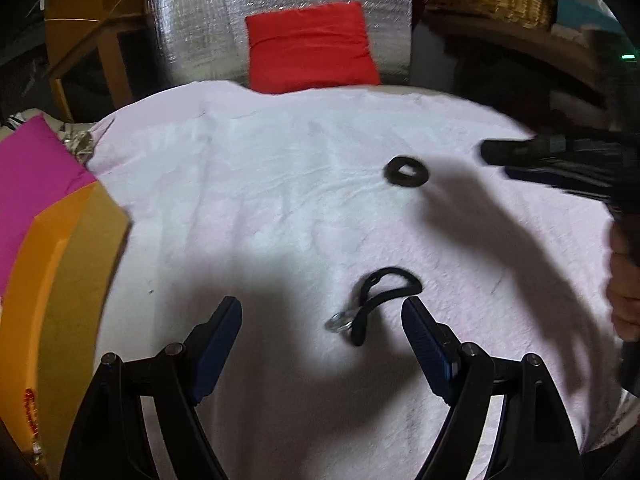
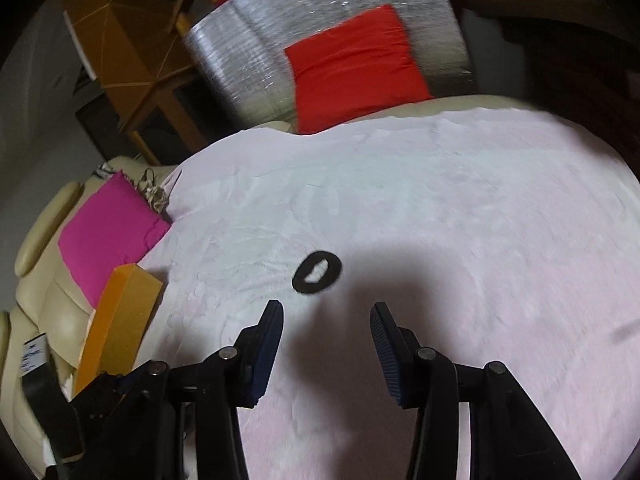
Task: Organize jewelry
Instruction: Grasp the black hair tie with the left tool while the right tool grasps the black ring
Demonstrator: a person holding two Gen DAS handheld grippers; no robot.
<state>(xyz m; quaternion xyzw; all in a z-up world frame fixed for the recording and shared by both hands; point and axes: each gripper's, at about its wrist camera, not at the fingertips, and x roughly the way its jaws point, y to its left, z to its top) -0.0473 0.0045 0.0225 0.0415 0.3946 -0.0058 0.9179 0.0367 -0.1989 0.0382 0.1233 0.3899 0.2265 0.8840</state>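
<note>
A pale pink, crumpled cloth sheet (image 1: 248, 200) covers the whole surface, most likely laid out so that small dark pieces show up plainly and do not roll or slide. At its left edge lie a magenta fabric cushion (image 2: 108, 232) and an orange-and-tan cardboard box (image 1: 68, 280), the box probably where the pieces are to be put away. Beyond the far edge a red fabric cushion (image 1: 310, 48) leans against a silver quilted foil panel (image 1: 280, 8).

The left tongs (image 1: 322, 312) stand wide open and empty, tilted down over the black cord loop with a small silver metal ring (image 1: 366, 308), which lies flat on the sheet between and just ahead of the fingertips; that framing reads as lining up for a pick. The right tongs (image 2: 327, 312) are partly open with nothing between them, pointed at the black fuzzy ring-shaped hair tie (image 2: 317, 273) lying flat just ahead, apart from the tips. In the left view they come in from the right edge, blurred.

A red mark on the box's lower end and a white label at the right view's left edge are too blurred to read.
</note>
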